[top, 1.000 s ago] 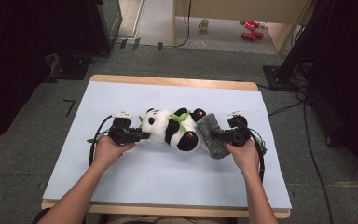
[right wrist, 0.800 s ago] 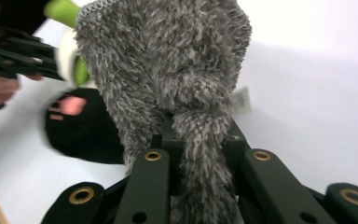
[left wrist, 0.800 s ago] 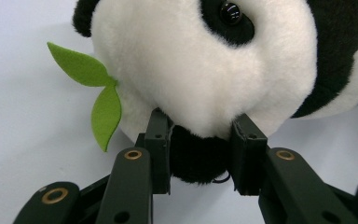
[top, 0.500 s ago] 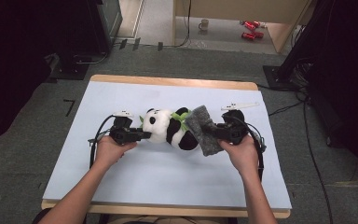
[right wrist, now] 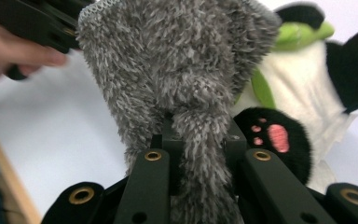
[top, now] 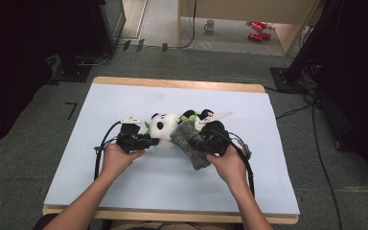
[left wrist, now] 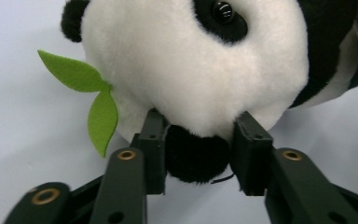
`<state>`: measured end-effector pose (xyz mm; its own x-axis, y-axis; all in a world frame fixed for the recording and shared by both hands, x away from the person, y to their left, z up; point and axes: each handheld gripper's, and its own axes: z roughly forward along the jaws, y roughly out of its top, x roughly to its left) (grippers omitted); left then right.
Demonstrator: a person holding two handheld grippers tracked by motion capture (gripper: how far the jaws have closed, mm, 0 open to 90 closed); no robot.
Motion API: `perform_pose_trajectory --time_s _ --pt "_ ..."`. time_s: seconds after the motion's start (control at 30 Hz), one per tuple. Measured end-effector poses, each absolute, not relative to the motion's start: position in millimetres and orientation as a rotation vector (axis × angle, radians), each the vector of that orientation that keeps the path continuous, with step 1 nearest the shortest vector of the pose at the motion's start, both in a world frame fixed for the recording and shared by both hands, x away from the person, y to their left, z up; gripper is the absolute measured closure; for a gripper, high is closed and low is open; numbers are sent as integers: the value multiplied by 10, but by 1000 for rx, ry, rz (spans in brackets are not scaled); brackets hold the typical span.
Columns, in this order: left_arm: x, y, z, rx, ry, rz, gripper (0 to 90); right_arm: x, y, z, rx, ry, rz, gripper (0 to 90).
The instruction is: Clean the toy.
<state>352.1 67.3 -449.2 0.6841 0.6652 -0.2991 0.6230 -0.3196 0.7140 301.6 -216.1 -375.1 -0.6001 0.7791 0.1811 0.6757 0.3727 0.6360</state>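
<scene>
The left gripper (top: 149, 142) is held low on the table (top: 124, 191), pointing toward the panda (top: 164, 128). In the left gripper view its jaws are set on either side of the lower part of the panda's head (left wrist: 196, 60), with the black plush below the chin between them. The pads are seen touching the fur at both sides. The jaws have just been opening a little, yet the plush is gripped between them.

The right gripper (top: 202, 139) is held just beside the panda's other end. In the right gripper view its jaws are closed tight on a bunched fold of the grey cloth (right wrist: 182, 79), which is pinched between the pads and spreads out above them. In the high view the cloth (top: 189, 146) is draped over the panda's body, touching it, with one end hanging toward the near edge of the table.

The panda is lying on its side near the middle of the blue-white tabletop, between the two grippers. A green felt leaf (left wrist: 86, 93) is seen beside its head, and a black paw with pink pads (right wrist: 272, 137) is seen just beside the cloth.
</scene>
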Motion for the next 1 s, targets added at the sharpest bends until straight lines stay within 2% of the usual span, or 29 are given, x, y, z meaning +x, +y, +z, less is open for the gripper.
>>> perform_pose_trajectory --time_s 0.27,0.43,0.9,1.0 --pt "3467 789 -4478 2045 789 194 391 3071 -2300 -3769 1340 2398 1046 789" --pt "3508 834 -4509 2029 745 197 298 3131 -2408 -3790 1367 2370 1072 790" --pt "3661 668 -4561 1973 605 213 215 3307 -2499 -3788 1400 2311 1108 789" --pt "3633 569 -4595 1981 620 252 240 3350 -2519 -3799 1406 2286 1118 789"
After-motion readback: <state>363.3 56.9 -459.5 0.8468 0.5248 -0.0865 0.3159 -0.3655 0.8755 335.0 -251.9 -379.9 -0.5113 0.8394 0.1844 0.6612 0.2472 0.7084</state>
